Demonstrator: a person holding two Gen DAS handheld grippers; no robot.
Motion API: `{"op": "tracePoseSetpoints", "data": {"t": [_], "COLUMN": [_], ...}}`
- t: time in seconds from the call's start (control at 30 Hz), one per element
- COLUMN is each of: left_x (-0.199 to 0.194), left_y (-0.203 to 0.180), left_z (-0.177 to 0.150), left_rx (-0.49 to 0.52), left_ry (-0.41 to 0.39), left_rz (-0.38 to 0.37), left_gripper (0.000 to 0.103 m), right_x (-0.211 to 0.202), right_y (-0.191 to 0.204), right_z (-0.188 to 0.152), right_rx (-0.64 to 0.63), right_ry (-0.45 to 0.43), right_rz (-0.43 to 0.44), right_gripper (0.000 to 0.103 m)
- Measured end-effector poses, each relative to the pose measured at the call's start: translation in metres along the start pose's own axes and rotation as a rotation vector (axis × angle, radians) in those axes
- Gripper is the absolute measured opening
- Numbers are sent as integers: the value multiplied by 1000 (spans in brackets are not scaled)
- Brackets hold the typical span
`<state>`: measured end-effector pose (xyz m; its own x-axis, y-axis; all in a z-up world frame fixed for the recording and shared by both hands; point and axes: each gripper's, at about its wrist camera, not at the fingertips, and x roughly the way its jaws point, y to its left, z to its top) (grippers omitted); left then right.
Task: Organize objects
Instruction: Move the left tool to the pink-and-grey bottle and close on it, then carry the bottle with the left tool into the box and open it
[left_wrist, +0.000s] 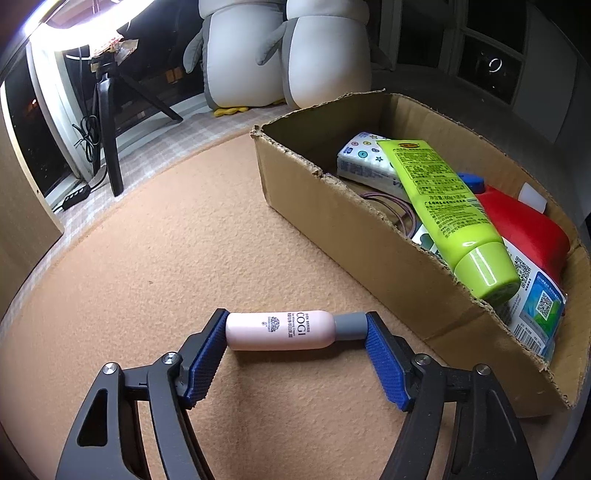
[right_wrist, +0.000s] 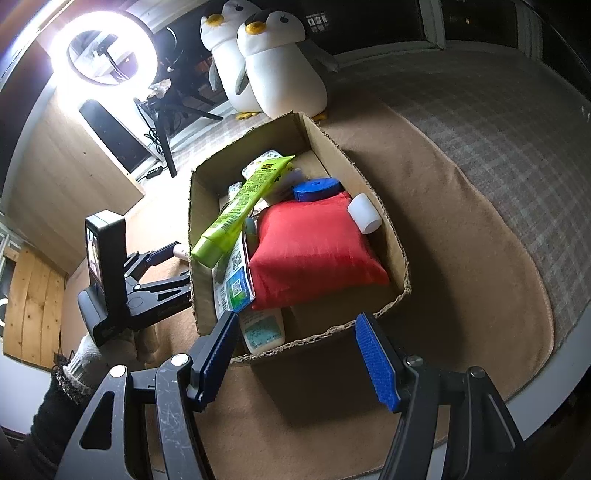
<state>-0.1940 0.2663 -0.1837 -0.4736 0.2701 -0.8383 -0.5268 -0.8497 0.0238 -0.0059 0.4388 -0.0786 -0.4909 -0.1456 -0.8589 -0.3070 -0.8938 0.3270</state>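
Little pink bottle (left_wrist: 281, 330) with a grey cap lies sideways low in the frame, cardboard box (left_wrist: 354, 236) of toiletries to its right.

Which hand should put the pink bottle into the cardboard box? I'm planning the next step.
Left. The left gripper has the pink bottle end to end between its jaws, beside the cardboard box. The right gripper is empty above it.

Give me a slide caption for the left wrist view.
Left gripper spans a pink bottle end to end beside the filled cardboard box.
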Motion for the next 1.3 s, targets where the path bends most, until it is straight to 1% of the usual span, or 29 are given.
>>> {"op": "tracePoseSetpoints", "data": {"t": [0.3, 0.43, 0.57, 0.63, 0.77, 0.9, 1.03, 1.3], "left_x": [-10, -26, -51, -64, -93, -108, -111, -103], "left_y": [1, 5, 7, 4, -13, -42, -68, -104], "left_z": [1, 5, 8, 10, 13, 10, 7, 7], "left_rx": [-4, -15, -29, -19, 6, 54, 82, 117], "left_ry": [-20, -42, -71, -89, -129, -134, -125, -105], "left_rz": [9, 5, -2, -7, -41, -89, -139, -173], "left_gripper": [76, 76, 76, 76, 76, 76, 76, 76], "right_x": [-3, -5, -8, -10, -15, -22, -31, -42], "right_y": [6, 11, 15, 17, 18, 18, 17, 5], "right_z": [2, 1, 0, 0, -2, -6, -11, -21], "right_rx": [-30, -49, -65, -73, -82, -89, -96, -74], "right_ry": [-11, -19, -28, -35, -46, -60, -76, -83], "right_rz": [-4, -6, -5, -8, -9, -15, -23, -36], "right_gripper": [62, 62, 62, 62, 62, 62, 62, 62]}}
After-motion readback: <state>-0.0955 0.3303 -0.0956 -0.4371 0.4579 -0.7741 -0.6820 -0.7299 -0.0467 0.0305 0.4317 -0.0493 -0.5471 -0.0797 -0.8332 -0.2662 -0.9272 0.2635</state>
